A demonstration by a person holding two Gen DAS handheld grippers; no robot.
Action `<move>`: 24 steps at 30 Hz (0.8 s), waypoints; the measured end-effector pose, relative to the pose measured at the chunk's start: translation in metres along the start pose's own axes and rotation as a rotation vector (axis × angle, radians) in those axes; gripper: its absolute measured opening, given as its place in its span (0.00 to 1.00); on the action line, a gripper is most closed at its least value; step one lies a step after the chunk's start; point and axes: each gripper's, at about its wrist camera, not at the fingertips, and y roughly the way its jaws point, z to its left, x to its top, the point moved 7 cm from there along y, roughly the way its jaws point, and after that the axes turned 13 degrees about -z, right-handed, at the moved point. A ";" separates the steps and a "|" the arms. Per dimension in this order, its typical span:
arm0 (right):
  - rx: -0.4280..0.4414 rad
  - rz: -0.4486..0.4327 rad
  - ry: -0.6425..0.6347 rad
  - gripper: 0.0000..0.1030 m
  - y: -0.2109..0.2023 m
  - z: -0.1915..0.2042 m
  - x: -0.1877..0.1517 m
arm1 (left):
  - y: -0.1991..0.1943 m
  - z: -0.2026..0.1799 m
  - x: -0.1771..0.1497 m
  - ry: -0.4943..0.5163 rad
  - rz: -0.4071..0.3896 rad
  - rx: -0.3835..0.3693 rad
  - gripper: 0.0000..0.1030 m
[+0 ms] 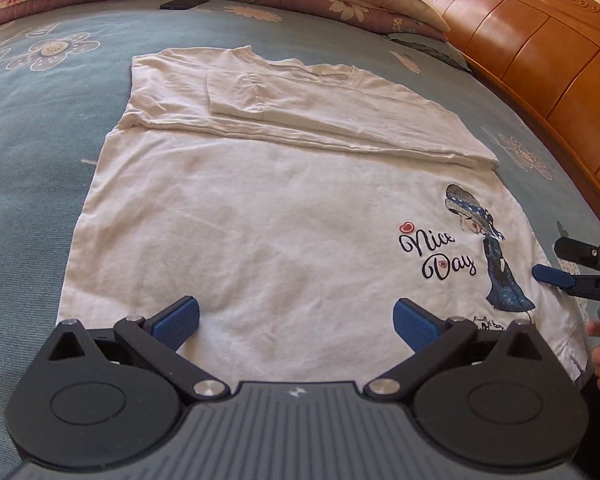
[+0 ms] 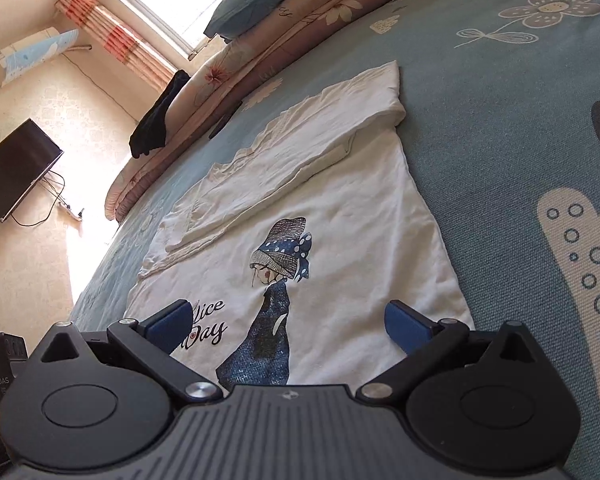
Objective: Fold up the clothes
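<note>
Both tongs released: our left gripper (image 1: 296, 320) and right gripper (image 2: 288, 322) hover over the near edge of the white shirt (image 1: 260, 216), flat on the bed (image 1: 40, 140). Soft, limp cotton; we'd pinch near-edge corners.

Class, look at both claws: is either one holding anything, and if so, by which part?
Nothing is held. The left claw and right claw are both open above the near edge of the shirt.

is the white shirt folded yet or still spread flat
Partly folded. The far side of the white shirt is turned over onto the body with a sleeve on top; the printed near half lies flat.
</note>
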 end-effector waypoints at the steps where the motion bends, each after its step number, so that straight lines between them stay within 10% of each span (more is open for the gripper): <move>1: 0.009 0.003 0.004 1.00 0.000 -0.001 0.001 | 0.000 0.001 0.000 -0.008 -0.012 0.001 1.00; 10: -0.023 -0.034 0.047 1.00 -0.032 -0.022 0.007 | -0.001 0.001 -0.002 -0.007 -0.050 0.009 1.00; 18: 0.005 0.067 -0.258 1.00 -0.013 0.039 -0.025 | -0.002 0.006 0.001 -0.054 -0.053 -0.012 0.99; 24: -0.153 0.071 -0.422 1.00 -0.021 0.028 -0.038 | -0.002 0.002 -0.002 -0.024 -0.064 0.001 0.99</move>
